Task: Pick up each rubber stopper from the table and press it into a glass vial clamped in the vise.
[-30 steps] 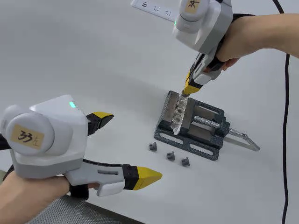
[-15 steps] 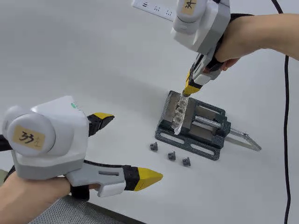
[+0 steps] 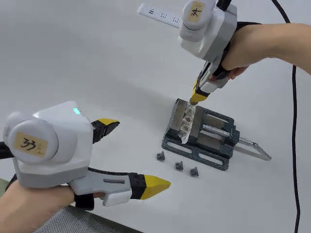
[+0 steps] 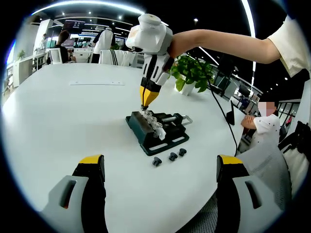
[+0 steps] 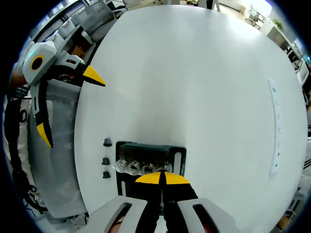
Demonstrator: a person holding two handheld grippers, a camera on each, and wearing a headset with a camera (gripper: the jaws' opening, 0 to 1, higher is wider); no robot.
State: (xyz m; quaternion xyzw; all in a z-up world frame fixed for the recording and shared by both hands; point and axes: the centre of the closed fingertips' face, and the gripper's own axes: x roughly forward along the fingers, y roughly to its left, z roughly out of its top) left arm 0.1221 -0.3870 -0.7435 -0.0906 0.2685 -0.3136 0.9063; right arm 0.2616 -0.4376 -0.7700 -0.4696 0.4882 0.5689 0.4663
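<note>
A dark vise (image 3: 209,141) (image 4: 146,133) (image 5: 146,146) clamps a row of clear glass vials (image 3: 186,121) (image 4: 154,124) (image 5: 138,167). My right gripper (image 3: 197,100) (image 4: 145,103) (image 5: 161,177) points down at the far end of the row, jaws shut with the yellow tips together; I see nothing between them. Three small dark rubber stoppers (image 3: 179,165) (image 4: 172,156) (image 5: 104,160) stand in a line on the white table in front of the vise. My left gripper (image 3: 138,154) (image 4: 160,167) hovers open and empty at the near left, well short of the stoppers.
A white power strip (image 3: 158,12) (image 4: 92,83) (image 5: 277,126) lies at the table's far side. A black cable (image 3: 294,145) runs down the right. The vise's screw handle (image 3: 252,147) sticks out to the right. A potted plant (image 4: 192,73) stands beyond the table.
The head camera has shifted slightly. The right gripper's tips stay at the far vial, and the left gripper holds its place, still open.
</note>
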